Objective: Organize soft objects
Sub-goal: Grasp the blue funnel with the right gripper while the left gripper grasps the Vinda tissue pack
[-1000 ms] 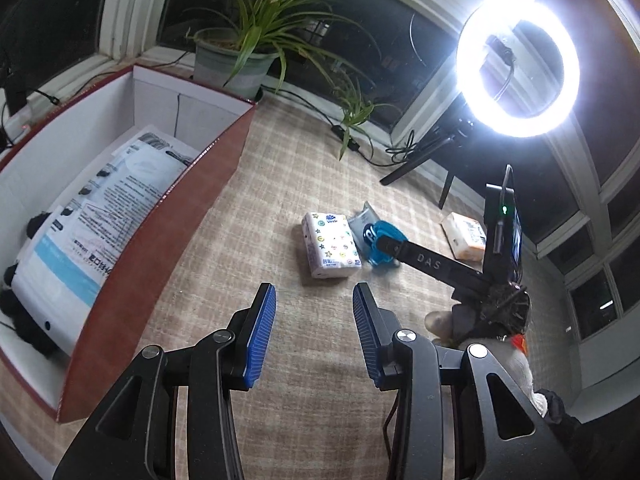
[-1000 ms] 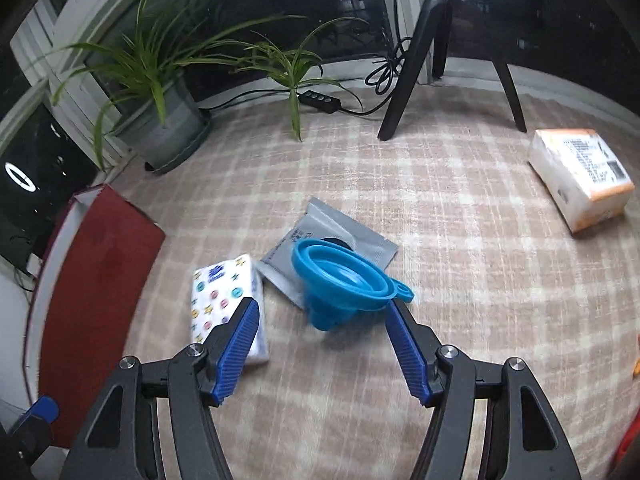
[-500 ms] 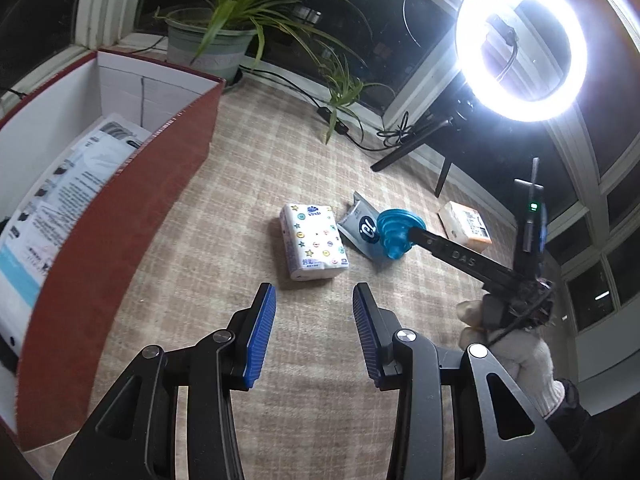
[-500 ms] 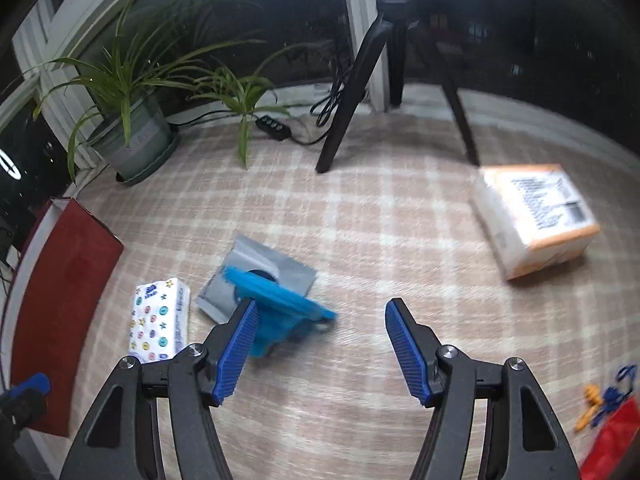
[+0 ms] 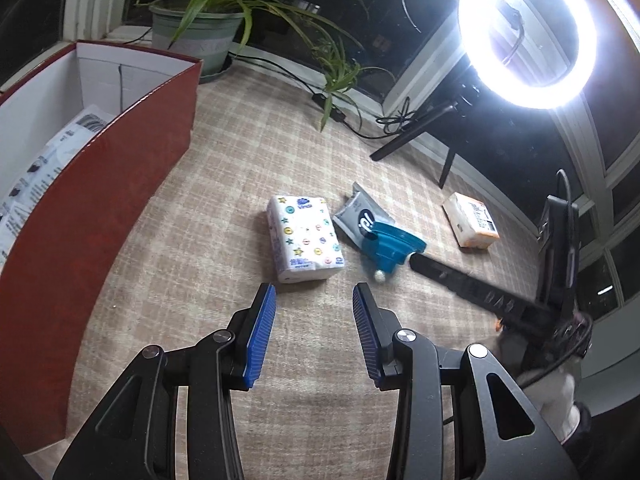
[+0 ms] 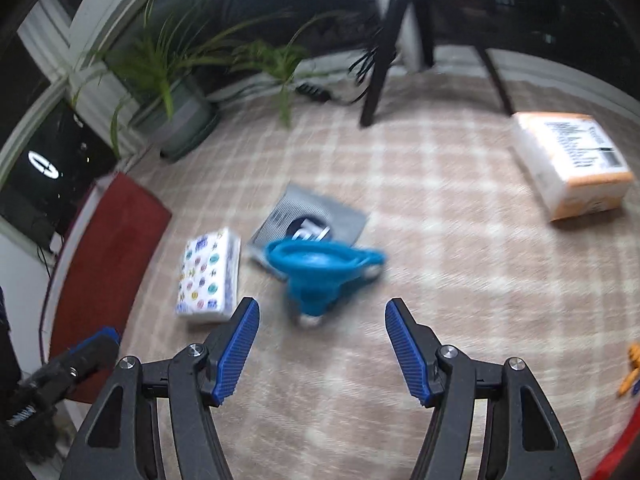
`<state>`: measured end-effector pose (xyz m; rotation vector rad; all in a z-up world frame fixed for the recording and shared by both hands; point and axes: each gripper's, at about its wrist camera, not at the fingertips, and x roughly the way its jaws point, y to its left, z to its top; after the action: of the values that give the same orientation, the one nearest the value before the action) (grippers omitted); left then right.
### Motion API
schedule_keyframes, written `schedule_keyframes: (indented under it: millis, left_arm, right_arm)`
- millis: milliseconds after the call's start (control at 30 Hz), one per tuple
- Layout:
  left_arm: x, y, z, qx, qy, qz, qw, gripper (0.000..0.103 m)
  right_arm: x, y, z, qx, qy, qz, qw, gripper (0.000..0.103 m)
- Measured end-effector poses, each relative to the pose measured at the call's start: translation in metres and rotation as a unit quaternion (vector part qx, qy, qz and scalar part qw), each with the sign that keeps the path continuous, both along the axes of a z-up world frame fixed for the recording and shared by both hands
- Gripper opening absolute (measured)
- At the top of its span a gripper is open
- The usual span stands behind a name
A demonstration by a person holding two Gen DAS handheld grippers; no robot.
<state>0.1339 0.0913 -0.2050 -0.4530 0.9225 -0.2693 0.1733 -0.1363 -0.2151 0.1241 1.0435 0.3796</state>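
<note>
A white tissue pack with coloured dots lies on the checked cloth. Beside it a grey pouch lies under a blue funnel. An orange-and-white tissue pack lies farther right. My left gripper is open and empty, just short of the dotted pack. My right gripper is open and empty, just short of the funnel; its arm shows in the left wrist view.
A red box with white inside stands at the left and holds a printed white bag. A potted plant, a ring light on a tripod and cables stand at the back. Small orange toys lie at the right edge.
The right gripper swung right and back, and now faces the funnel again. The left gripper turned away from the box toward the dotted pack. Both stayed open.
</note>
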Motion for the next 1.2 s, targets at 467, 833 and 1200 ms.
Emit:
schedule_keyframes:
  millis: [467, 833, 1200]
  left_arm:
    - [0.022, -0.020, -0.003, 0.015, -0.013, -0.003, 0.9998, 0.043]
    - [0.058, -0.062, -0.020, 0.092, -0.002, -0.007, 0.9958, 0.051]
    - [0.062, -0.051, -0.033, 0.171, -0.007, 0.020, 0.9851, 0.055]
  right_arm:
    - [0.021, 0.011, -0.001, -0.066, -0.046, -0.009, 0.997, 0.062]
    - [0.026, 0.007, -0.006, -0.034, -0.019, -0.007, 0.999, 0.060]
    - [0.025, 0.005, -0.006, -0.026, -0.019, -0.004, 0.999, 0.060]
